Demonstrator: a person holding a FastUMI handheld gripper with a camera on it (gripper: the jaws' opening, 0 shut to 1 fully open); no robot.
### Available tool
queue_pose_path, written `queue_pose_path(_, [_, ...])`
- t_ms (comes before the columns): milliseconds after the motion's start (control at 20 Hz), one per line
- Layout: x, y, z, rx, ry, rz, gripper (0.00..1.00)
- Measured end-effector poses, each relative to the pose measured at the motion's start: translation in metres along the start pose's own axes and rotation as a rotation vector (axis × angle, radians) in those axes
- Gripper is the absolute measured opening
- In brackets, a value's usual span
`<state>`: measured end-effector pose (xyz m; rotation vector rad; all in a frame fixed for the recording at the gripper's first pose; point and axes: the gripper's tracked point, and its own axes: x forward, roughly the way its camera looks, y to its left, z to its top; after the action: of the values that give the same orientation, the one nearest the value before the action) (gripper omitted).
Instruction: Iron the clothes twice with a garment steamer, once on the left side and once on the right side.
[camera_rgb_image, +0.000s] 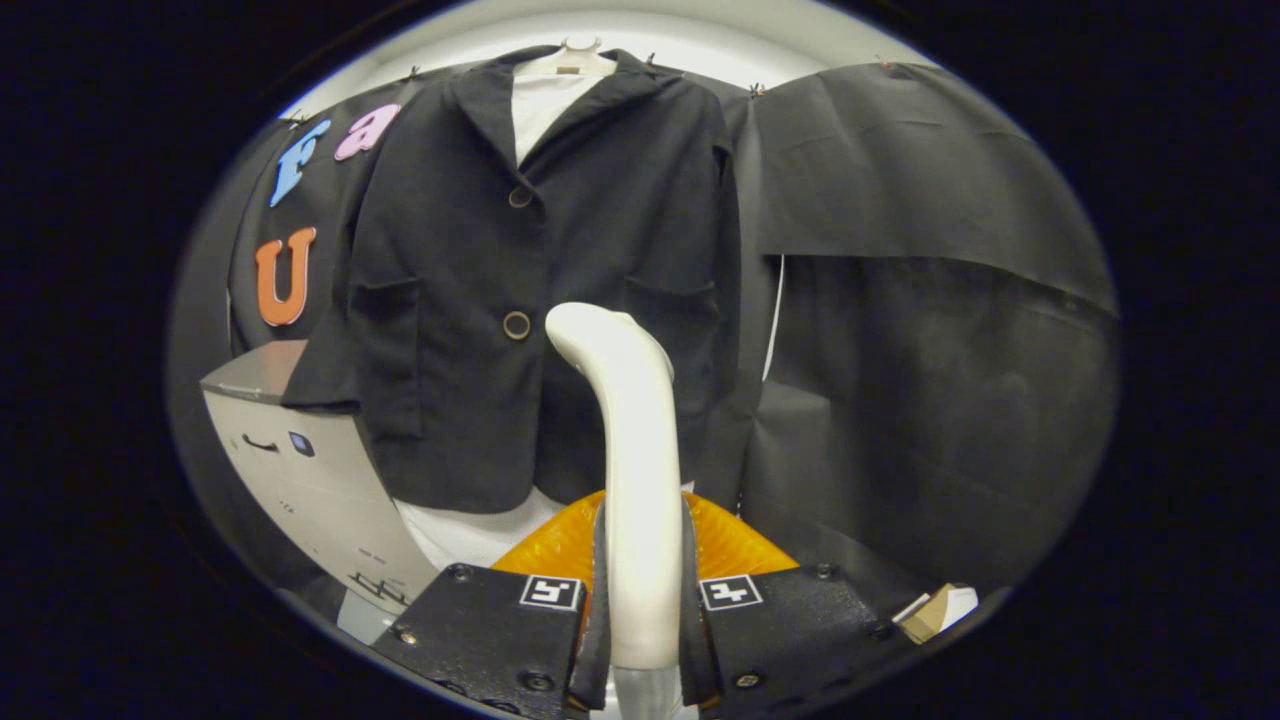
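A black jacket with two buttons hangs on a pale hanger over a white shirt, straight ahead of me. My gripper is shut on the white handle of the garment steamer, which stands upright between the fingers. The steamer's head curves forward and reaches the jacket's lower front, just right of the lower button. I cannot tell whether it touches the cloth. An orange translucent part of the steamer shows behind the handle.
A grey-white box-like appliance stands at the lower left, partly under the jacket's sleeve. Black cloth hangs to the right of the jacket. A small tan and white object lies near the right finger.
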<state>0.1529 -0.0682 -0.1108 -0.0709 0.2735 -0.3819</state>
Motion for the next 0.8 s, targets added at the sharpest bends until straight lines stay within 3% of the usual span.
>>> queue_pose_path(800, [0.001,0.021,-0.096,-0.032,0.192,-0.045,0.3])
